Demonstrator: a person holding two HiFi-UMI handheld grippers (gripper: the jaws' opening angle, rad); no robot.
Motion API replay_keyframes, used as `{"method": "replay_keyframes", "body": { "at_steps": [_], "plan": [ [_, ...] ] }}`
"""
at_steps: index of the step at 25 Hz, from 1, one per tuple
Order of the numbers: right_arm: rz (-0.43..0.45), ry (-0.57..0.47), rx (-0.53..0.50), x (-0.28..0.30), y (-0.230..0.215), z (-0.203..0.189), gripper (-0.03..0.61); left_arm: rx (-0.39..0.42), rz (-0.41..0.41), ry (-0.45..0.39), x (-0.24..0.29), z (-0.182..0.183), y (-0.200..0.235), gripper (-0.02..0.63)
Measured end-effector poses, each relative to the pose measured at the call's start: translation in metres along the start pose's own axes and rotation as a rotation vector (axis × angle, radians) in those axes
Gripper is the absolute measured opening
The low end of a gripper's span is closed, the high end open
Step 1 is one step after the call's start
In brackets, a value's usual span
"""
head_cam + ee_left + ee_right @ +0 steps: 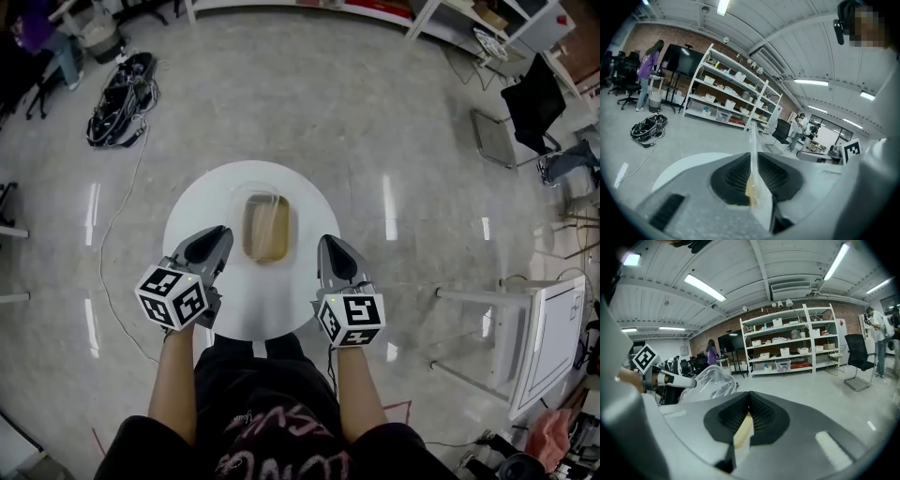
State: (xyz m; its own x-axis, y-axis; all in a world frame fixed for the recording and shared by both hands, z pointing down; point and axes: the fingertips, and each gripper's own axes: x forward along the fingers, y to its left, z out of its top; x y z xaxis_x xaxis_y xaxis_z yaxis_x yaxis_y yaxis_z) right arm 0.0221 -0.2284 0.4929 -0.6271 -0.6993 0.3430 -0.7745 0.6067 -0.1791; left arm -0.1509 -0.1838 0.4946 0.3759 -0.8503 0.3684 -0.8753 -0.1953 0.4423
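Observation:
A clear plastic container [265, 225] with a brown, loaf-like thing inside sits in the middle of a round white table [187, 225]. My left gripper [218, 236] lies on the table just left of the container. Its jaws are shut on a thin clear plastic sheet [752, 140] that stands up edge-on between them in the left gripper view. My right gripper [330, 246] rests just right of the container with its jaws shut; a thin tan strip [743, 430] shows in the seam. In the right gripper view the container [710, 380] is at the left, with the left gripper's marker cube [644, 358] beyond it.
The table stands on a shiny grey floor. A bundle of black cables [120, 98] lies at the far left, a black chair [534, 98] at the far right, and a white frame table [534, 328] at the near right. Shelving [787, 341] and people stand in the background.

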Motion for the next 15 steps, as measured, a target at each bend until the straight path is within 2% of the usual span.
{"method": "replay_keyframes", "body": {
  "at_steps": [15],
  "plan": [
    [0.059, -0.111, -0.047, -0.029, 0.034, 0.051, 0.009, 0.056, 0.056, -0.141, -0.065, 0.043, -0.025, 0.044]
  ]
}}
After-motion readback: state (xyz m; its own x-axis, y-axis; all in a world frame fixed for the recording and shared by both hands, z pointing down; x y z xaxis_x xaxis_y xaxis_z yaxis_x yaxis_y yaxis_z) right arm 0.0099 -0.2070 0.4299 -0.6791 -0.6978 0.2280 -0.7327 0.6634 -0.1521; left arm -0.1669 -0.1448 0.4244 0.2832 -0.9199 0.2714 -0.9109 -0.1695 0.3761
